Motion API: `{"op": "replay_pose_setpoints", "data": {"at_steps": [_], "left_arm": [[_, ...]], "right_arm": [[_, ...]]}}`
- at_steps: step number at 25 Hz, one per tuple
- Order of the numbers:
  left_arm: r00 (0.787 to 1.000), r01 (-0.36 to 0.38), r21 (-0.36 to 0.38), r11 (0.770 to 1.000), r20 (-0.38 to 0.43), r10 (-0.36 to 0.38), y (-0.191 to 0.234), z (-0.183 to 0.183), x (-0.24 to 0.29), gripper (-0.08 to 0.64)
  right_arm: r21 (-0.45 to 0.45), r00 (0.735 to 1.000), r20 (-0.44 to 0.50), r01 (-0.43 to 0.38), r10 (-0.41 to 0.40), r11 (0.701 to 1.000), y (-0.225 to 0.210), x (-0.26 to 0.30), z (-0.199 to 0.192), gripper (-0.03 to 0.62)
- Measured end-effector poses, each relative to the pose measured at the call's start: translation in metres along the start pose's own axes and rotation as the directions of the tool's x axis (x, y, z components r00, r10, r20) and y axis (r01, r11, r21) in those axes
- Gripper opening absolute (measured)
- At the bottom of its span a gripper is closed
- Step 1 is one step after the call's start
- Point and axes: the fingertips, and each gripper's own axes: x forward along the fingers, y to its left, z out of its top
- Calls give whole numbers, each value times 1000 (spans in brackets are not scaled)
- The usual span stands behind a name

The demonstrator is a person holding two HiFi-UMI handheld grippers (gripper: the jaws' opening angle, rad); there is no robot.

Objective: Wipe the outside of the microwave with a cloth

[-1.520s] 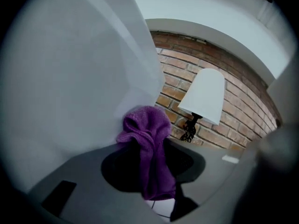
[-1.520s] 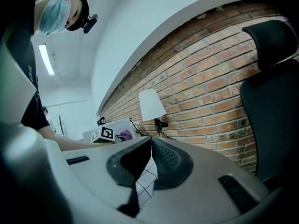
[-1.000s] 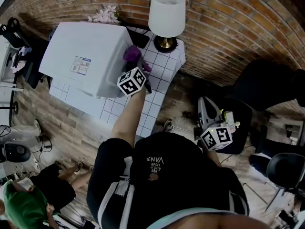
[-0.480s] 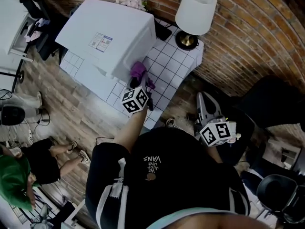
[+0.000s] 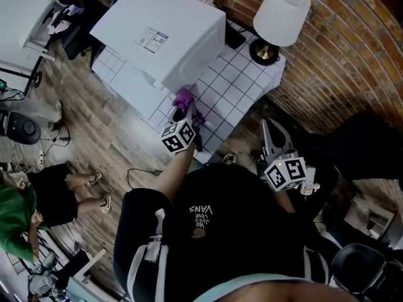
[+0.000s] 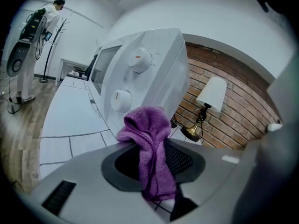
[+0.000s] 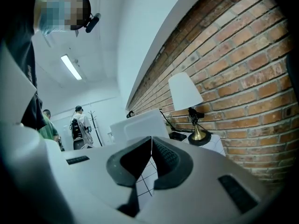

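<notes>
Now the cloth [image 5: 184, 97] has slid to the microwave [image 5: 165, 35]'s front corner; that side looks done.
My left gripper [image 6: 150, 164] stays clenched on it beside the dials [image 6: 139, 59]; my right gripper [image 7: 150, 160], closed empty, waits well off.

Even indoor light, strong fisheye distortion

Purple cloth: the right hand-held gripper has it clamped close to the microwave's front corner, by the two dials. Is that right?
Not the right one. The left gripper view shows the left hand-held gripper shut on the purple cloth, close to the front corner of the microwave, by the two dials. In the right gripper view, the right hand-held gripper is shut on nothing.
</notes>
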Motion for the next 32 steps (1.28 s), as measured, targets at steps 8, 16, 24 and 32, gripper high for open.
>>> {"op": "replay_pose_setpoints", "data": {"at_steps": [8, 16, 24, 32], "left_arm": [[997, 65, -1, 998, -52, -65, -30, -2, 45, 141], [986, 150, 13, 989, -81, -149, -80, 11, 118, 141], [977, 191, -1, 982, -92, -190, -118, 21, 181, 141], [972, 208, -13, 978, -107, -208, -136, 25, 214, 141]], "right_arm": [[17, 992, 20, 120, -121, 993, -28, -24, 5, 4], [29, 961, 42, 271, -272, 962, -60, -53, 8, 3], [36, 921, 34, 388, -389, 921, -82, -74, 12, 4], [45, 903, 24, 428, -429, 903, -87, -76, 12, 3]]}}
